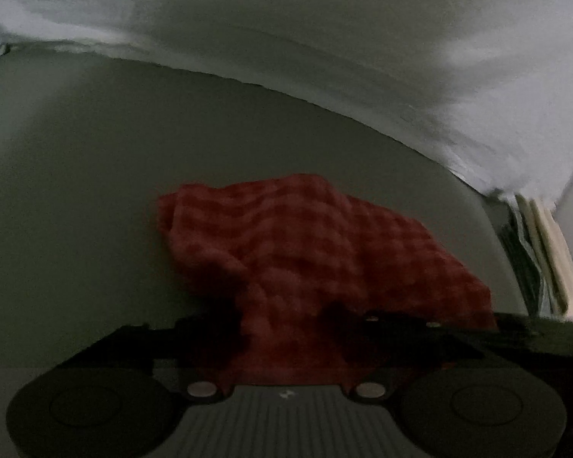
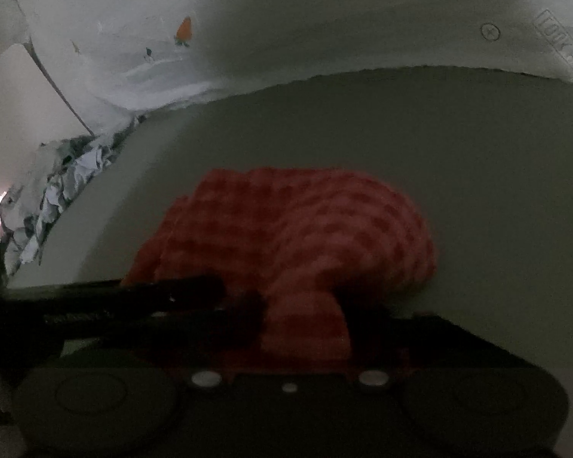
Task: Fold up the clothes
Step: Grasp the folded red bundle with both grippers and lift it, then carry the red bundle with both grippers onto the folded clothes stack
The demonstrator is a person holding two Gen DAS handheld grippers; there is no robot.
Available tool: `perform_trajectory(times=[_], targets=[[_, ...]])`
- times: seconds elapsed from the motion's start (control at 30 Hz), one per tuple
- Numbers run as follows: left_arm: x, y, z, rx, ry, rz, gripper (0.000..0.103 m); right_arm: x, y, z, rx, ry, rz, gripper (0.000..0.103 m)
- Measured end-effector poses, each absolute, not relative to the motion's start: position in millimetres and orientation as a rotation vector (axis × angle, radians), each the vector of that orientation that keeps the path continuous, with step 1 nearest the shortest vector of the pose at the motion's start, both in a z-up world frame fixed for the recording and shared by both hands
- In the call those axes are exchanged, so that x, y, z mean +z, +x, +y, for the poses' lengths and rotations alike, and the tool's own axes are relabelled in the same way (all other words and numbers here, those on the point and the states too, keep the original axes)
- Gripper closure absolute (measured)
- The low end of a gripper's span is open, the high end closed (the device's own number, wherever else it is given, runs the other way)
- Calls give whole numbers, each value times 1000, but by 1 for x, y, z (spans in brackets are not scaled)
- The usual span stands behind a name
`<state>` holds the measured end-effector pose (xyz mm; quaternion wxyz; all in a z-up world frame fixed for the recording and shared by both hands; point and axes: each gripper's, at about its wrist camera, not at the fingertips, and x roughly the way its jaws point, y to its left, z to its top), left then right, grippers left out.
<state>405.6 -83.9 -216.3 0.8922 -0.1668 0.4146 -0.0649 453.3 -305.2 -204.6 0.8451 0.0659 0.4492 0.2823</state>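
A red-and-pink checked cloth (image 1: 305, 244) lies bunched on a plain grey-green surface (image 1: 95, 191). My left gripper (image 1: 290, 328) is shut on its near edge; the fabric runs down between the dark jaws. In the right wrist view the same checked cloth (image 2: 305, 229) is bunched in a mound, and my right gripper (image 2: 305, 324) is shut on a fold of it. A dark bar of the other gripper (image 2: 133, 297) crosses at left, close beside it. The fingertips are hidden by cloth and darkness.
A white cloth with a small carrot print (image 2: 183, 30) lies along the far side (image 1: 324, 38). Crumpled white and dark fabric (image 2: 65, 191) is heaped at the left. Stacked folded pieces (image 1: 534, 252) stand at the right edge.
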Motion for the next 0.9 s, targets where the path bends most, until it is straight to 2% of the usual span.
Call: perform_trajectory(times=[0.07, 0.13, 0.23, 0.63, 0.9], targets=[[-218, 403, -83, -180, -385, 875, 77, -201, 443, -300, 573, 116, 947, 92], [-220, 397, -84, -219, -441, 882, 80, -193, 431, -297, 545, 98, 934, 96], [-217, 386, -91, -281, -454, 873, 82, -176, 413, -299, 516, 102, 915, 96], [-152, 393, -129, -610, -402, 732, 82, -91, 353, -343, 213, 219, 768, 97], [-96, 436, -217, -827, -302, 625, 80, -41, 335, -421, 17, 348, 572, 96]])
